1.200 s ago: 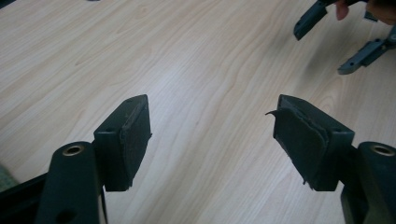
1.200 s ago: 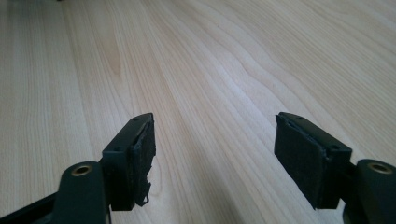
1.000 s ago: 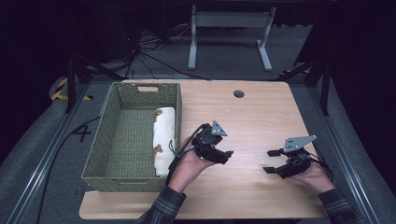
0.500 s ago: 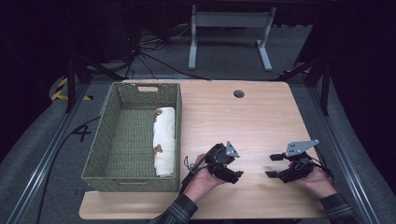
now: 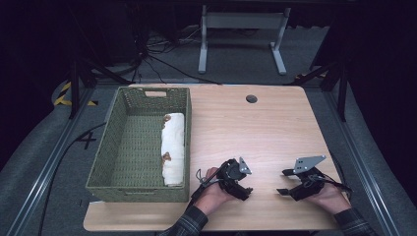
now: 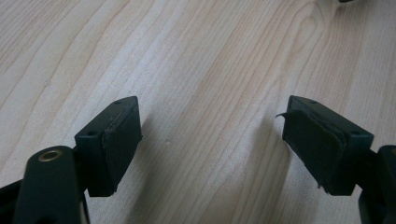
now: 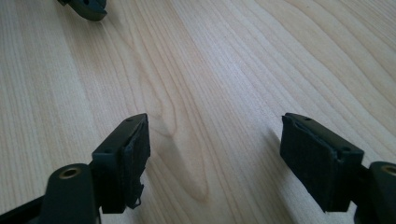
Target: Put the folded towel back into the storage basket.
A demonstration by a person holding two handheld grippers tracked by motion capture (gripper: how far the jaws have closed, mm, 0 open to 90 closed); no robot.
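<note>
Now both hands low on table: left tool, right tool spread, just opening, nothing between.

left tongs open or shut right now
Open. In the left gripper view the left tongs have black pads standing wide apart with bare wooden table between them; the jaws have just been opening.

Your left gripper has just been opening, nothing between its jaws, over bare wooden table. At one o'clock, a dark gripper tip.
</note>
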